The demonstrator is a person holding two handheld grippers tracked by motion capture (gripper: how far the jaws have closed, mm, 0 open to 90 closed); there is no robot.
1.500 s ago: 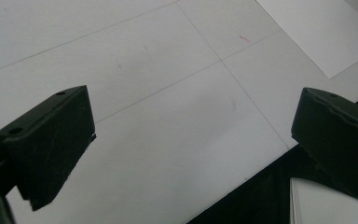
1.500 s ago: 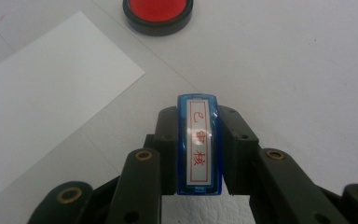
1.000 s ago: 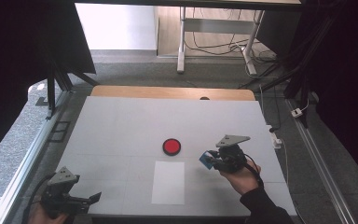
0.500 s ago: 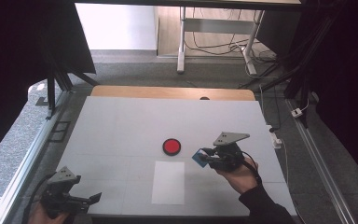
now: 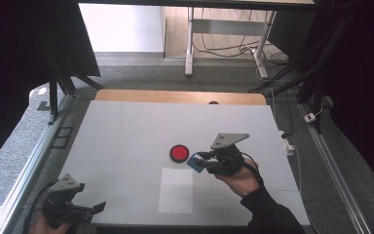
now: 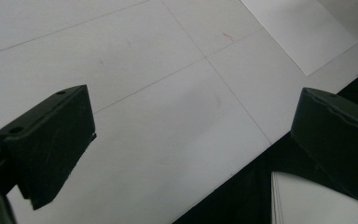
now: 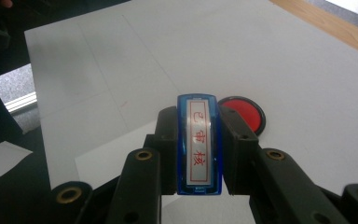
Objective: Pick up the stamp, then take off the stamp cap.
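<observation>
Right gripper (image 7: 199, 184) clamped across the long sides of blue stamp (image 7: 199, 144), held just beside red ink pad (image 7: 245, 113); looks light, rigid, slick plastic, so flat-side grip suits; left gripper (image 6: 186, 144) spread wide, holding nothing.

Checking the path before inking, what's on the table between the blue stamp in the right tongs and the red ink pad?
Nothing: in the high view, bare white tabletop separates the stamp, held by the right tongs, from the ink pad.
</observation>
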